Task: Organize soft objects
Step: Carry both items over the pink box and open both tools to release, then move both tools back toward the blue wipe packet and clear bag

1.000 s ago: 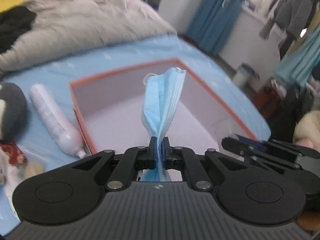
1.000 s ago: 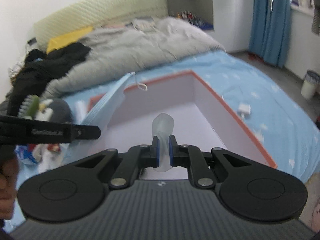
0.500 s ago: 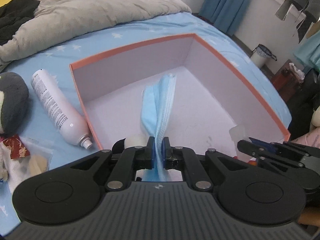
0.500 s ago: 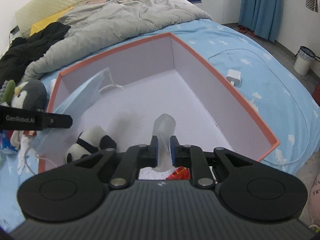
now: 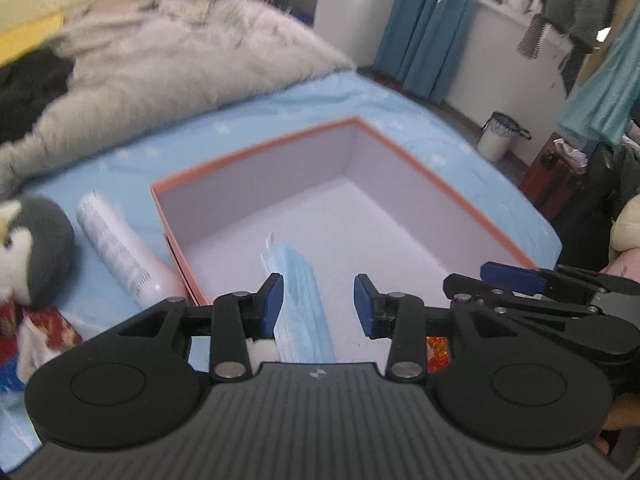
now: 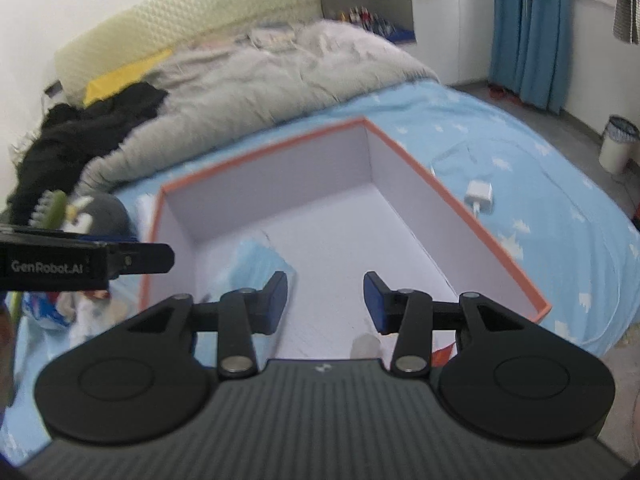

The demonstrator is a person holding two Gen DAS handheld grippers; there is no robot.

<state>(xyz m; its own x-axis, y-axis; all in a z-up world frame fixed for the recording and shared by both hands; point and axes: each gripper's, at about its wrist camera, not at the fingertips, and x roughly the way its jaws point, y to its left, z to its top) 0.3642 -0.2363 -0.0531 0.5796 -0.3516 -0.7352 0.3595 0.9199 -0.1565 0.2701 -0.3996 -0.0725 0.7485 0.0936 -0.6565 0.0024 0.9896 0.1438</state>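
From the left wrist view, the left gripper (image 5: 319, 301) has its blue-padded jaws opening, and the pleated light-blue face mask (image 5: 301, 308) stands between them, close against the left pad but no longer pinched; it looks let go, dropping onto the pale floor of the shallow orange-rimmed cardboard box (image 5: 404, 162) that lies on the blue star-print bedsheet (image 5: 304, 100). So the mask seems as good as stowed. Outside the box on the left lie a white cylindrical spray bottle (image 5: 116, 252) touching the box wall, a grey-and-white plush penguin (image 5: 38, 248), and some red-and-white packets at the edge, too blurred to name; the penguin, being soft, looks like work left to do. The right gripper (image 5: 508, 274) shows at the right, over the box's near corner. From the right wrist view, that gripper (image 6: 325, 298) also has its jaws opening with nothing between the pads; a small translucent soft piece (image 6: 365, 346) lies just below them at the camera body's edge, apparently released into the box, though what it is cannot be told. The mask (image 6: 256, 260) shows pale blue on the box floor near the left wall. The penguin (image 6: 96, 212) sits beyond the box's left wall, and a white charger block (image 6: 480, 192) lies on the sheet to the right, well apart.
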